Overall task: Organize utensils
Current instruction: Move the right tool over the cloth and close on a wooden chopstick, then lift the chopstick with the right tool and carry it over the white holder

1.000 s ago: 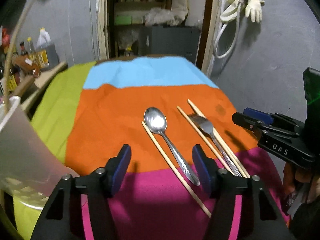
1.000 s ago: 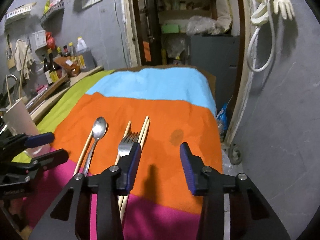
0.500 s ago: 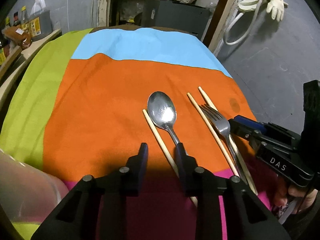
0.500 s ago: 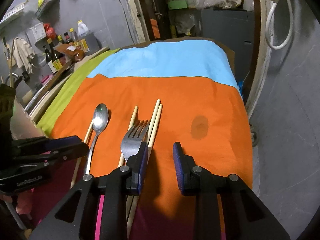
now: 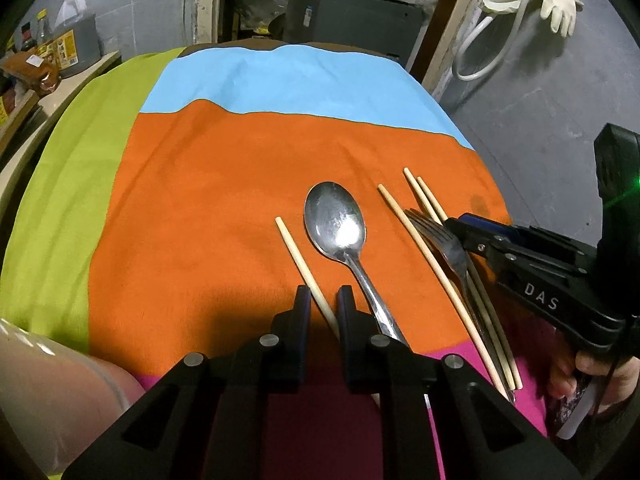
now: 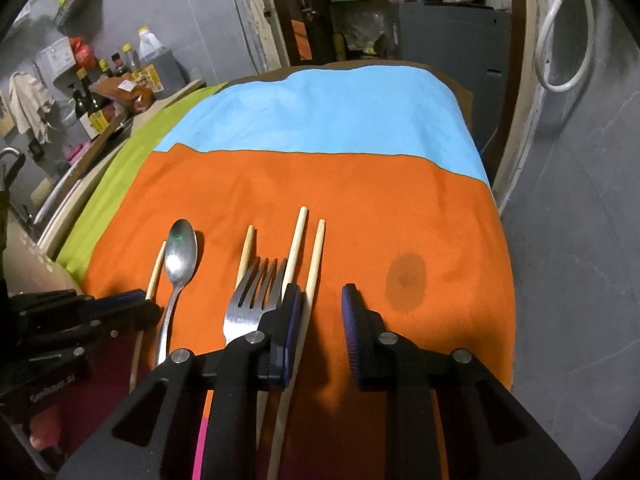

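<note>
Left wrist view gives us our left gripper (image 5: pixel 322 300), its fingers closing around a pale wooden chopstick (image 5: pixel 304 264) lying just left of the steel spoon (image 5: pixel 336 220) on the striped-cloth tabletop (image 5: pixel 200 200). Right of the spoon, our right gripper (image 6: pixel 320 308) is closing too, the rightmost chopstick (image 6: pixel 314 272) between its fingers, untouched, beside the steel fork (image 6: pixel 252 296).
</note>
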### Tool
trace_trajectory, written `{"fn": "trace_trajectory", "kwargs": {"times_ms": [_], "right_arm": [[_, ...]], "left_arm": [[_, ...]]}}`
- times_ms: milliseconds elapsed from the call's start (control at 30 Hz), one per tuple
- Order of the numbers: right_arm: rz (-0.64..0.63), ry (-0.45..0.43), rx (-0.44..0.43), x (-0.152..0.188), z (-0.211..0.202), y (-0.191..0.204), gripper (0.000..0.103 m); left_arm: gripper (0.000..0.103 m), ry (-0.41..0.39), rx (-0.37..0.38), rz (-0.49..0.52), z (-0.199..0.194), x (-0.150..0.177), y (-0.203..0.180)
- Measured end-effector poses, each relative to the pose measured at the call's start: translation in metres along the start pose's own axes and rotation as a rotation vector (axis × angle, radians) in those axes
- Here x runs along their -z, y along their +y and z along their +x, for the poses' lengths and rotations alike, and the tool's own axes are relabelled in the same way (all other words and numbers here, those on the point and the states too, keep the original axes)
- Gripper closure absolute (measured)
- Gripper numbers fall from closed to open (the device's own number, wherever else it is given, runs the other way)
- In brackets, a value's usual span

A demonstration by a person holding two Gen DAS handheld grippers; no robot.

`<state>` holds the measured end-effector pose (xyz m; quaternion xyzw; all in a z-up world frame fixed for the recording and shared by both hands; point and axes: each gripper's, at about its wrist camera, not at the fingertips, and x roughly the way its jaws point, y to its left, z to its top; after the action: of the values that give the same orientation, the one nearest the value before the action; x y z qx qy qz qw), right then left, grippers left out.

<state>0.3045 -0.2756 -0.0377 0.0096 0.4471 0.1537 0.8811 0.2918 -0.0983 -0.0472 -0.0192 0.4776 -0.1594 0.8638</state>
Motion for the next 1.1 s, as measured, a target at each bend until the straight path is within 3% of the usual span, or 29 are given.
{"fn": "trace_trajectory", "kwargs": {"times_ms": [67,200,300,567,767,1100], "right_arm": [[0.01,0.02,-0.006,-0.003,0.002,-0.001,0.084],[0.06,0.046,-0.045,-0.007,0.004,-0.004,0.097],[0.104,0.047,-0.083,-0.006,0.0,-0.006,0.099],[0.184,-0.086,-0.129,0.014,-0.032,-0.01,0.1],[0.116,-0.244,-0.085,0.031,-0.068,0.011,0.1],[0.04,-0.581,-0.14,0.044,-0.128,0.058,0.1]], "left_arm": [[0.092,0.012,0.001,0.001,0.002,-0.002,0.0],[0.095,0.032,0.004,-0.014,0.002,-0.006,0.0],[0.1,0.041,0.024,-0.032,0.0,-0.004,0.001],[0.101,-0.026,0.068,-0.034,-0.023,0.011,0.0],[0.101,-0.151,0.08,-0.012,-0.054,0.025,-0.007],[0.101,-0.489,0.051,0.062,-0.123,0.039,-0.023]]}}
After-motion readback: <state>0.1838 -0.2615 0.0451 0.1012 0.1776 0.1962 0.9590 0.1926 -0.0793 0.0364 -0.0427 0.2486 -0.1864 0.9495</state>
